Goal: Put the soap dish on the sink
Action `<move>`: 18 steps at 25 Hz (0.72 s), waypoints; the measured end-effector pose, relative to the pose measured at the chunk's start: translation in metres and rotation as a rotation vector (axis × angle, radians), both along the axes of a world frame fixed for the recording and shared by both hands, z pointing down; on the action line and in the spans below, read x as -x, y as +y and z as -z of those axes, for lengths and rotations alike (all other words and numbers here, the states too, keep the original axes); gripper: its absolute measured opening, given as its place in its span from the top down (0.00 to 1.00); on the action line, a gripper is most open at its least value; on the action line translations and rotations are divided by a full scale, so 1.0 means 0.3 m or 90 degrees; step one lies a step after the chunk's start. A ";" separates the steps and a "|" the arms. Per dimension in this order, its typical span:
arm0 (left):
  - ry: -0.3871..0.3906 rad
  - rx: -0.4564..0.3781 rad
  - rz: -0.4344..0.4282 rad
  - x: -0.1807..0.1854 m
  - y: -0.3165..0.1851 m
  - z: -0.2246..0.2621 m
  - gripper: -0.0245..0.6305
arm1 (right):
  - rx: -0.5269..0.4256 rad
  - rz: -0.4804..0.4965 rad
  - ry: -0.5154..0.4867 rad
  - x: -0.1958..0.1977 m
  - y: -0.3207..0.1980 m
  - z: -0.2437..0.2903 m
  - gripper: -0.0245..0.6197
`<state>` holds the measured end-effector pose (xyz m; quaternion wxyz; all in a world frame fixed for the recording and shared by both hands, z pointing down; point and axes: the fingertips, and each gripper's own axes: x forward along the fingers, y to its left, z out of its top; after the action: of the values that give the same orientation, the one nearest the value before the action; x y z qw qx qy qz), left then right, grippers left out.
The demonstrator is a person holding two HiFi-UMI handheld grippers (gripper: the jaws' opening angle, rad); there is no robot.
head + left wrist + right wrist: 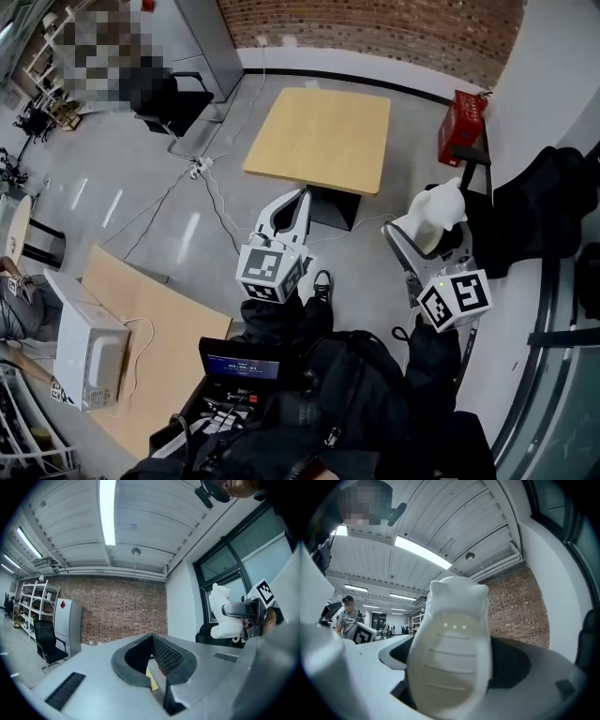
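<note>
The white soap dish [439, 212] is clamped in my right gripper [429, 232], which is shut on it and held at the right, above the floor. In the right gripper view the soap dish [450, 653] fills the centre, its ribbed inner face toward the camera, and hides the fingertips of that gripper [451, 672]. My left gripper [302, 197] hangs at the centre with its jaws closed and nothing between them. The left gripper view shows the two pads of that gripper [152, 638] meeting at a point, with the soap dish [224, 616] off to the right. No sink is in view.
A square wooden table [320, 141] stands ahead on the grey floor. A red box [460, 126] sits at the right, by black chairs [539, 211] and a glass wall. At lower left a white microwave [89, 354] rests on a wooden board. Cables [202, 178] cross the floor.
</note>
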<state>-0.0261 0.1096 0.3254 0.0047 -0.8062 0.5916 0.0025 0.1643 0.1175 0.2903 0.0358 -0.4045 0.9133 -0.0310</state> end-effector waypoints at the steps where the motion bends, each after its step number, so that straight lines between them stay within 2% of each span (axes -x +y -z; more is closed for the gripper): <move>1: 0.001 0.000 0.000 0.008 -0.026 0.000 0.96 | 0.001 -0.001 0.000 0.009 -0.026 0.000 0.18; 7: 0.004 -0.004 -0.002 0.056 -0.193 0.013 0.96 | -0.003 0.010 -0.001 0.081 -0.197 0.017 0.18; 18: 0.014 0.045 -0.020 0.177 -0.569 -0.095 0.96 | 0.041 0.008 0.009 0.233 -0.569 -0.068 0.18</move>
<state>-0.0792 -0.0611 0.3540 -0.0303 -0.8149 0.5787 -0.0098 0.0943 -0.0532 0.3108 0.0160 -0.3997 0.9147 -0.0577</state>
